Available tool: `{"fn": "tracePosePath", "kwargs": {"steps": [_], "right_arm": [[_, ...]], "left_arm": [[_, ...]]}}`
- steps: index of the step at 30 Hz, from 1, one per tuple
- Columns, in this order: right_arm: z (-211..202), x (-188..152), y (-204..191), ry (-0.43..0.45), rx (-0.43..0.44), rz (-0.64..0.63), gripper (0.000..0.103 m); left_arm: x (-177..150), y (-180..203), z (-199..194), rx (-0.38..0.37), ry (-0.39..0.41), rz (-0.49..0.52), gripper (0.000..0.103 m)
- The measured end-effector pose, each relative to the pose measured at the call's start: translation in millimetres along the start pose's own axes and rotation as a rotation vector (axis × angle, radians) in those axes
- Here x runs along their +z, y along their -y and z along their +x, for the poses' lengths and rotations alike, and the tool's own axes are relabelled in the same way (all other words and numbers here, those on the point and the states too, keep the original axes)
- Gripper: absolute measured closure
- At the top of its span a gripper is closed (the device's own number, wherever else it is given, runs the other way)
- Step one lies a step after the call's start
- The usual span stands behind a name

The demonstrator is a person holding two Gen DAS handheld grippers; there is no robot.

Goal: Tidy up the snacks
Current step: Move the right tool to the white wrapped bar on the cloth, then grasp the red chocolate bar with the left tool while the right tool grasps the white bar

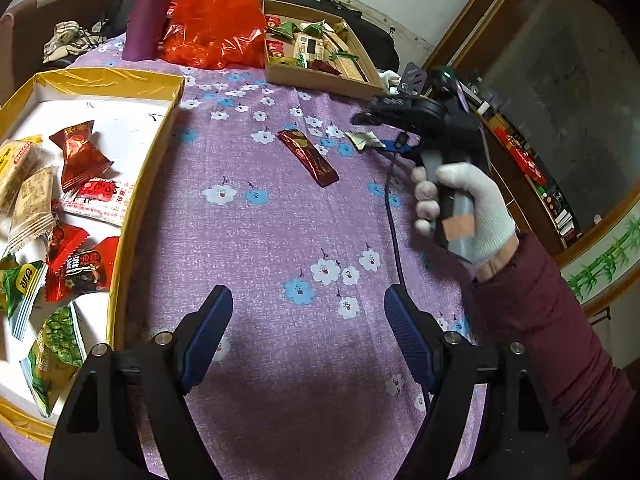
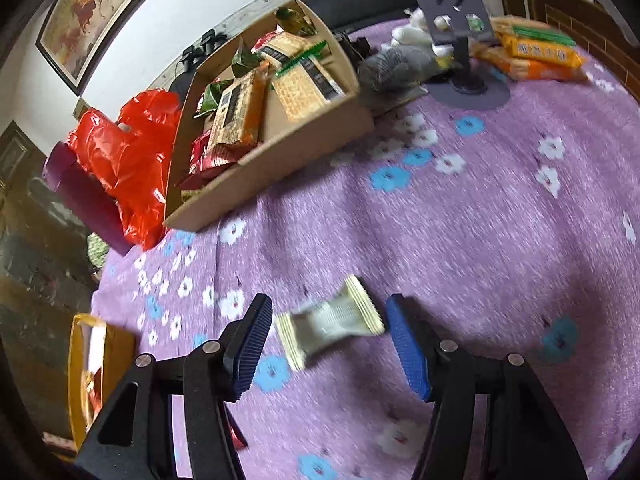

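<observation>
A small pale snack packet (image 2: 330, 320) lies on the purple flowered tablecloth between the open fingers of my right gripper (image 2: 326, 340), not touched by either pad. The same packet (image 1: 365, 140) shows in the left wrist view beside the right gripper (image 1: 384, 132). A dark red stick packet (image 1: 308, 157) lies loose mid-table. My left gripper (image 1: 308, 332) is open and empty above bare cloth. A yellow-rimmed white box (image 1: 140, 184) at the left holds several wrapped snacks. A brown cardboard box (image 2: 280, 164) holds several more packets.
A red plastic bag (image 1: 216, 16) and a purple tube (image 1: 148, 8) stand at the back. A grey stand (image 2: 464, 60), orange packets (image 2: 532, 56) and a grey bundle (image 2: 396, 64) sit at the far right. A wooden cabinet (image 1: 520, 80) borders the table.
</observation>
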State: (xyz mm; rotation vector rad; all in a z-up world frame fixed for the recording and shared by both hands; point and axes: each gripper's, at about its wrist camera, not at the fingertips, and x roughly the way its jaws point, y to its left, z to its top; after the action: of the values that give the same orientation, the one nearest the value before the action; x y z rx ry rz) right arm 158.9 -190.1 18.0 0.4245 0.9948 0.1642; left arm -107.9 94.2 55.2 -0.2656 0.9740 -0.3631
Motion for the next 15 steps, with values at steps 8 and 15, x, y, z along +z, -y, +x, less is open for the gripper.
{"fn": "tracePosePath", "kwargs": {"steps": [8,15], "right_arm": [[14.9,-12.1,-43.5,0.046,-0.267,-0.253,0.061],[-19.5,-32.0,-22.4,0.056,-0.164,-0.196,0.079]], "left_arm": [[-1.0,-2.8,2.3,0.010,-0.007,-0.017,0.025],[-2.3,-2.8,-8.1,0.023,0.012,-0.017,0.025]]}}
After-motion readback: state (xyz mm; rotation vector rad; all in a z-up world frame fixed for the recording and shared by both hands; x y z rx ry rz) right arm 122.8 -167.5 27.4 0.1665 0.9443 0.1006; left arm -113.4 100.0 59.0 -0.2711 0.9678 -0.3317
